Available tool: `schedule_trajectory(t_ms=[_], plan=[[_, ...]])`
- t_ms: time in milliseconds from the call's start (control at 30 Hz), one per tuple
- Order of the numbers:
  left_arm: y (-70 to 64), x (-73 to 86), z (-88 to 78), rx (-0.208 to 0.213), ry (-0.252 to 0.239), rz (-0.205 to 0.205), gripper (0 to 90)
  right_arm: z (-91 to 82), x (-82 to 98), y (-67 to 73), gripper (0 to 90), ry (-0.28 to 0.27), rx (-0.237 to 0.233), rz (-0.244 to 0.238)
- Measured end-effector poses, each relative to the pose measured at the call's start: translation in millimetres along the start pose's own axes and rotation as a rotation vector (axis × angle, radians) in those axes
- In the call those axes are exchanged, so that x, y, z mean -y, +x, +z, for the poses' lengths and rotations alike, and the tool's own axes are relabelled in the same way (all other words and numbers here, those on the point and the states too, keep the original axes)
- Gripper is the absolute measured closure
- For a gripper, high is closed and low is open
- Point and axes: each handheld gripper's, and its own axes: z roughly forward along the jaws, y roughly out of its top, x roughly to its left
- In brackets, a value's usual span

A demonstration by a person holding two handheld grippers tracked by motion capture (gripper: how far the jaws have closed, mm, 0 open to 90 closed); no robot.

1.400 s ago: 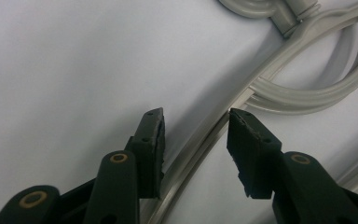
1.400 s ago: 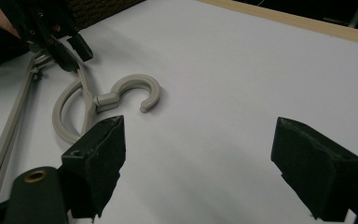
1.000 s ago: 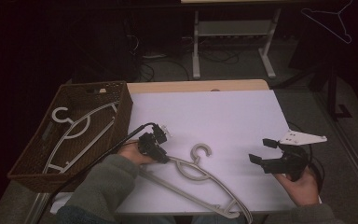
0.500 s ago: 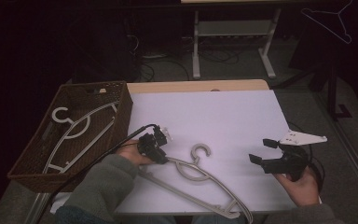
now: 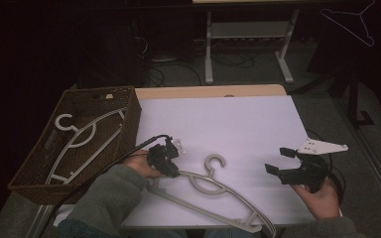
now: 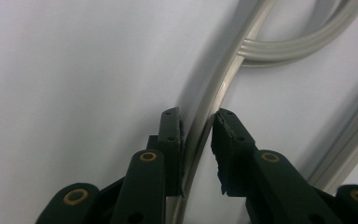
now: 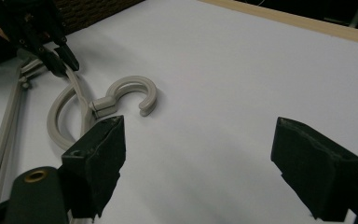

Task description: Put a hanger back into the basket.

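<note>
A grey plastic hanger [image 5: 213, 188] lies flat on the white tabletop [image 5: 218, 124], its hook toward the middle. My left gripper [image 5: 172, 172] sits at the hanger's left shoulder. Its jaws have just been closing, and in the left gripper view the two pads [image 6: 175, 135] press either side of the hanger's curved arm [image 6: 223, 84]. The right gripper view shows that left gripper [image 7: 60, 58] on the hanger [image 7: 70, 100] at upper left. My right gripper [image 5: 278, 160] hovers to the right of the hanger, open wide, with nothing between its pads [image 7: 98, 158].
A brown wicker basket [image 5: 131, 111] stands off the table's left edge with another grey hanger [image 5: 79, 139] inside. A thin wire hanger [image 5: 349, 22] hangs at the far right. Behind the table stands a white metal frame [image 5: 208, 49] among cables.
Both hands have stayed in place. The hanger lies where it was, and no closing of the left jaws shows from the high view.
</note>
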Motion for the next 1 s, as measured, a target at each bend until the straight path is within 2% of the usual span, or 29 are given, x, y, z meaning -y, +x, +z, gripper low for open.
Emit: schedule_trajectory(t_ms=[100, 367, 500, 667, 1000], plan=[[-2.0, 0.0, 0.2, 0.020, 0.003, 0.022, 75.8, 0.4, 0.2, -0.1, 16.8, 0.001, 0.000, -0.002], [-5.6, 0.1, -0.6, 0.042, 0.001, 0.047, 78.5, -0.1, 0.9, -1.1, 16.8, 0.003, 0.001, 0.001], [-8.8, 0.1, -1.4, 0.077, -0.010, 0.058, 80.9, -0.3, 1.2, -1.4, 16.8, 0.004, 0.000, 0.003], [-11.0, 0.2, -3.8, 0.096, -0.018, 0.057, 82.1, -1.9, 1.4, -2.6, 16.8, 0.001, 0.004, 0.006], [-10.9, 1.4, -10.4, 0.140, -0.062, 0.010, 82.4, -4.8, 2.3, -5.4, 16.8, -0.003, 0.011, 0.008]])
